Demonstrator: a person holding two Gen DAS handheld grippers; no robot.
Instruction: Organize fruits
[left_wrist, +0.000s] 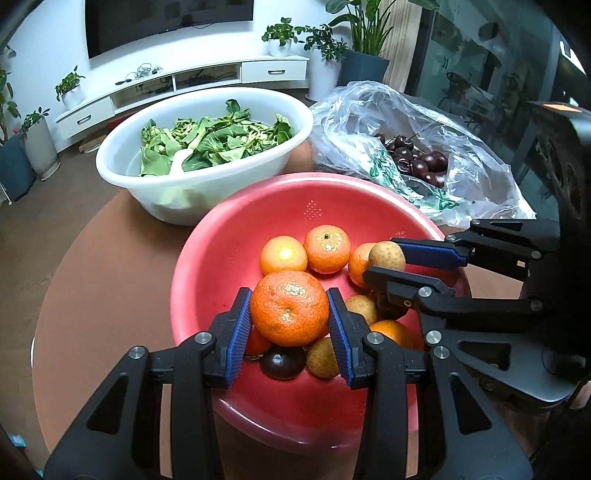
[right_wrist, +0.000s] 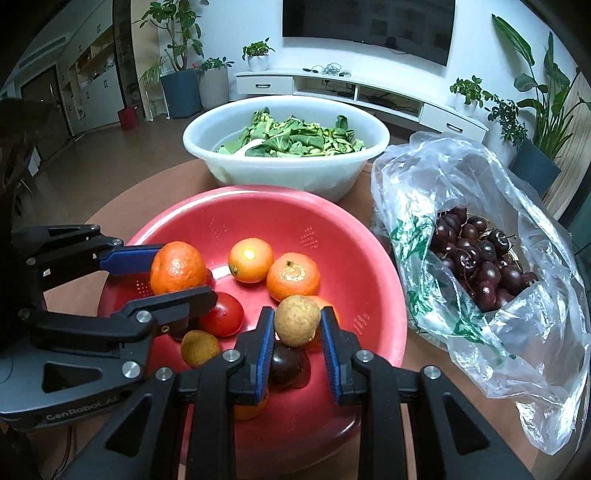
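left wrist: left tool (left_wrist: 290, 314) clamped across the mandarin (left_wrist: 289, 308), held over the red colander (left_wrist: 221, 258); soft rind, grip gently at widest girth | right wrist: right tool (right_wrist: 297, 328) clamped on small tan longan (right_wrist: 297, 320) above the colander; light, brittle shell

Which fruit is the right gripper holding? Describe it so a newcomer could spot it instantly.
Start at the red colander bowl in front of the white basin of greens. Over its near side, the right gripper is shut on a small round tan-brown fruit between blue pads. Its dull, rough, beige skin sets it apart from the glossy orange tangerines and the red tomato nearby.
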